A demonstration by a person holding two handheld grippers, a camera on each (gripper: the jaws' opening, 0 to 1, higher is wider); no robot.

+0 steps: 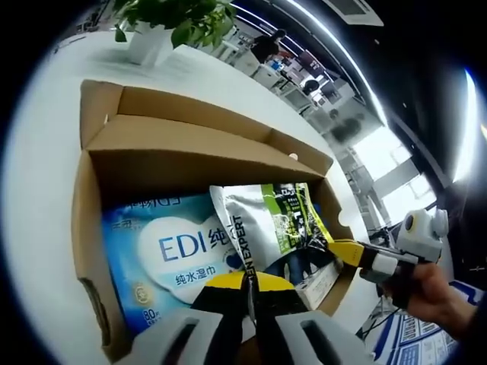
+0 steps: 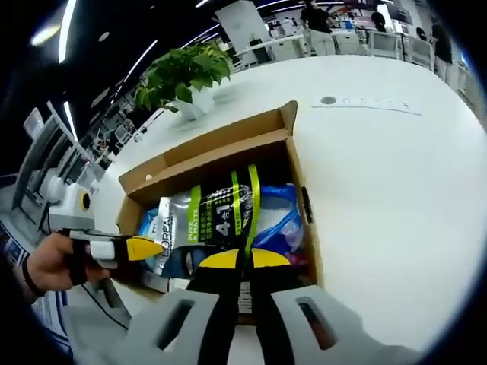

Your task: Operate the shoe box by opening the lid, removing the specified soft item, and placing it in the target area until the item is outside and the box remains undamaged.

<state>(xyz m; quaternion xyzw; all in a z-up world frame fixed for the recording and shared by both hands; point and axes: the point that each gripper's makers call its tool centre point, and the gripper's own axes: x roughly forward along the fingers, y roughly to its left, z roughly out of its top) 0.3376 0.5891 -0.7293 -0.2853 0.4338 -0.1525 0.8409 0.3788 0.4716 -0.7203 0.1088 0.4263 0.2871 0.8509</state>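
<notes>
In the left gripper view, the box (image 1: 190, 144) lies open ahead of the left gripper (image 1: 247, 283), whose jaws stand together at the near wall, over the seam between the wipes (image 1: 163, 255) and the pouch (image 1: 266, 220); I cannot tell whether they pinch anything. To its right, the right gripper (image 1: 338, 249) reaches in at the pouch's far corner, but whether its tips have caught the film is unclear.

In the right gripper view, the left gripper (image 2: 148, 247) comes in from the left at the box (image 2: 221, 137) wall. The right gripper (image 2: 245, 258) has its jaws closed just at the pouch (image 2: 217, 217) lower edge, though a grip on it is not certain. The pouch is inside the box, lying on top.

Risks, as I judge them: a thin pinch on slick film could slip during the lift; a jaw tip could snag or tear the cardboard wall; dragging the pouch could pull the wipes along or tip the box on the table (image 2: 380, 190).

Writing: the wipes show "EDI", Chinese characters and "80". The pouch reads "EN EXPERT", "L'OREAL", "PURE & MATTE" and "4·1".
</notes>
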